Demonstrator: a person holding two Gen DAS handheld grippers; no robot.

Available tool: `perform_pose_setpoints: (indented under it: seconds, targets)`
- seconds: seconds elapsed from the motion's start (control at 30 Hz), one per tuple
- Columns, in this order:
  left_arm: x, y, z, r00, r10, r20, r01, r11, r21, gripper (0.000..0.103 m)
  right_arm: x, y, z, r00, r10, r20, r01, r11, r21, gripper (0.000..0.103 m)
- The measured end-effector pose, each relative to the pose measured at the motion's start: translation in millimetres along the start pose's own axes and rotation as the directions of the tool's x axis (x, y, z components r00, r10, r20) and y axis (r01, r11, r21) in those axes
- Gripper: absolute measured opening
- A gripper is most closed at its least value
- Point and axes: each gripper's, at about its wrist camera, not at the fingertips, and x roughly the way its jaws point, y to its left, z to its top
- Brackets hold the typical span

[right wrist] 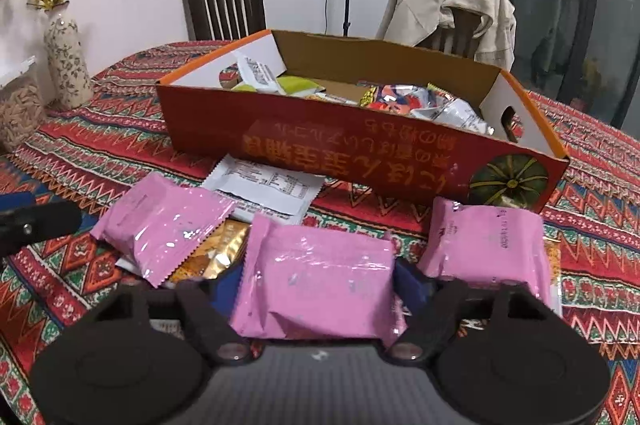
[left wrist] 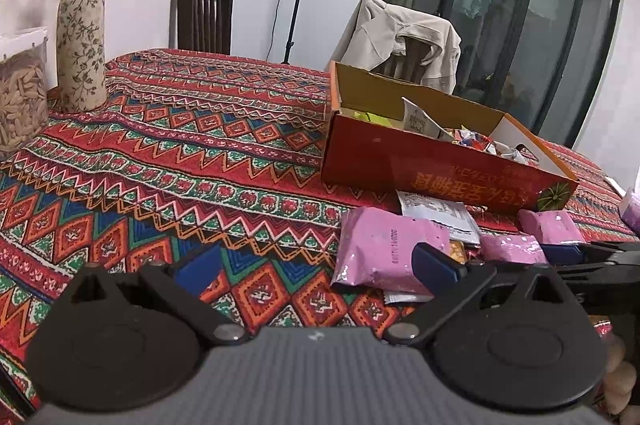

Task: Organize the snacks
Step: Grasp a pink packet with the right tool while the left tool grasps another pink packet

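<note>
Patterned tablecloth (right wrist: 120,145) everywhere; my right gripper (right wrist: 316,289) straddled the middle pink snack packet (right wrist: 316,277) before the red cardboard box (right wrist: 320,153), pads flanking it, contact unclear. Left gripper (left wrist: 316,267) gaped empty.

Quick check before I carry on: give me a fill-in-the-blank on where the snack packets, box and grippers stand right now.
1. The pink packet between the right gripper fingers is one of ____ pink packets lying in front of the box.
2. The left gripper holds ____.
3. The vase holds ____ flowers.
4. A white packet lies partly ____ the left pink packet.

Missing words: three; nothing; yellow; under
</note>
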Motion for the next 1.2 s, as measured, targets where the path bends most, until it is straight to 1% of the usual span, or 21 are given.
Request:
perform_pose_setpoints:
  seconds: [0.17, 0.33, 0.47, 0.57, 0.67, 0.87, 1.0, 1.07, 1.13, 1.2]
  targets:
    - [4, -6, 1, 0.999, 0.032, -0.031, -0.031, 0.999, 0.023, 0.103, -9, -9, -4, 0.998, 0.039, 0.044, -0.040, 0.998, 0.040, 0.064]
    - [3, -21, 13, 0.998, 0.021, -0.052, -0.019, 0.999, 0.051, 0.103, -26, -17, -2, 0.992, 0.052, 0.119, -0.060, 0.996, 0.069, 0.063]
    - [16, -41, 25, 0.994, 0.009, -0.105, 0.000, 0.996, 0.094, 0.103, -36, -25, -2, 0.986, 0.034, 0.162, -0.049, 0.994, 0.093, 0.063]
    - [32, -55, 28, 0.988, 0.019, -0.153, 0.001, 0.991, 0.131, 0.103, -38, -30, -3, 0.985, 0.021, 0.171, -0.040, 0.993, 0.112, 0.063]
    - [45, -65, 25, 0.983, 0.047, -0.176, -0.018, 0.987, 0.159, 0.103, -37, -33, -4, 0.985, 0.016, 0.171, -0.038, 0.991, 0.127, 0.064]
    - [64, -72, 17, 0.978, 0.076, -0.192, -0.042, 0.983, 0.177, 0.103, -36, -32, -7, 0.986, 0.012, 0.166, -0.035, 0.990, 0.134, 0.064]
    - [66, -73, 12, 0.984, 0.068, -0.163, -0.035, 0.981, 0.192, 0.103, -34, -30, -7, 0.987, 0.012, 0.160, -0.034, 0.991, 0.133, 0.064]
    - [65, -73, 11, 0.986, 0.053, -0.158, -0.022, 0.982, 0.189, 0.097, -33, -30, -7, 0.988, 0.011, 0.157, -0.032, 0.991, 0.132, 0.064]
    - [63, -72, 12, 0.987, 0.010, -0.163, 0.018, 0.984, 0.175, 0.083, -32, -29, -8, 0.988, 0.010, 0.154, -0.030, 0.991, 0.130, 0.064]
    - [62, -72, 12, 0.986, -0.009, -0.164, 0.038, 0.984, 0.174, 0.079, -32, -29, -8, 0.988, 0.009, 0.151, -0.029, 0.991, 0.129, 0.064]
